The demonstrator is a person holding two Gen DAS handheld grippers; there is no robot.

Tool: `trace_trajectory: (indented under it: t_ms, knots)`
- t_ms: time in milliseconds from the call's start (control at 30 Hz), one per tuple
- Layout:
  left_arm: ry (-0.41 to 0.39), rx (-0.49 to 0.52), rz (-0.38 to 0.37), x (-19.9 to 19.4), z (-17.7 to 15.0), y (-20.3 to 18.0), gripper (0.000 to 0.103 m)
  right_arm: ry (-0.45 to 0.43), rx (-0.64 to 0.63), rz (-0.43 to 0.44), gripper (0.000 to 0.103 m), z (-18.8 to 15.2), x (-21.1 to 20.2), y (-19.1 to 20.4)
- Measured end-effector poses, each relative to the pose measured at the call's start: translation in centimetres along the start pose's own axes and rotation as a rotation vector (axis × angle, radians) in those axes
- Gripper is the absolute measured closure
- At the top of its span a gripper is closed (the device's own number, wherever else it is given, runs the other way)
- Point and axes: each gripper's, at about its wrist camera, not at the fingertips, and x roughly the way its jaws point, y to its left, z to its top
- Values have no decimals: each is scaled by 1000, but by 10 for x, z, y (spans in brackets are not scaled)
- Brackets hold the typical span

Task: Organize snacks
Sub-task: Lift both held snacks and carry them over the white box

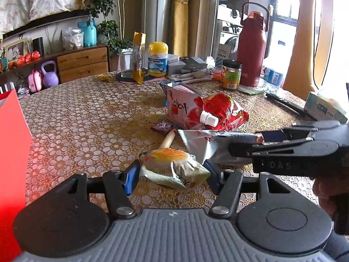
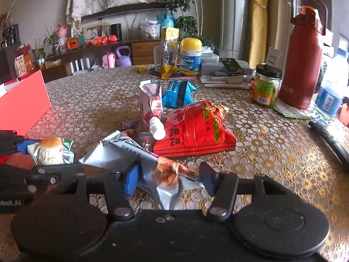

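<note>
We hold a small cream-and-orange snack packet (image 1: 174,170) in the left gripper (image 1: 174,174), its blue pads pressed against the packet's two ends, lifted a little above the patterned tablecloth (image 1: 87,113). The right gripper (image 2: 168,179) has its jaws half-closed around the crumpled end of a silver foil packet (image 2: 130,155); the pads seem to touch the foil, though we cannot tell whether the grip is firm. Both packets look light, soft and puffed with air, so we judge that they will buckle and slide rather than resist, and the foil is likely slippery. The safest hold is probably across a sealed, flattened end or the gathered wrapper, not over the airy middle, where squeezing could crush what is inside. Behind them on the table lie a red crisp bag (image 2: 196,128), a white spouted pouch (image 2: 152,109) and a blue packet (image 2: 177,92), all loose and near each other. A red box (image 1: 11,152) stands at the left edge, perhaps where snacks go.
</note>
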Motion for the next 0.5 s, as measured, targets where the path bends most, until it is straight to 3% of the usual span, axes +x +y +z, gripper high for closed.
trace_trajectory:
  t_ms: [500]
  knots:
    - [-105, -47, 44, -65, 6, 22, 41, -79, 163, -19, 52, -6, -44, 12]
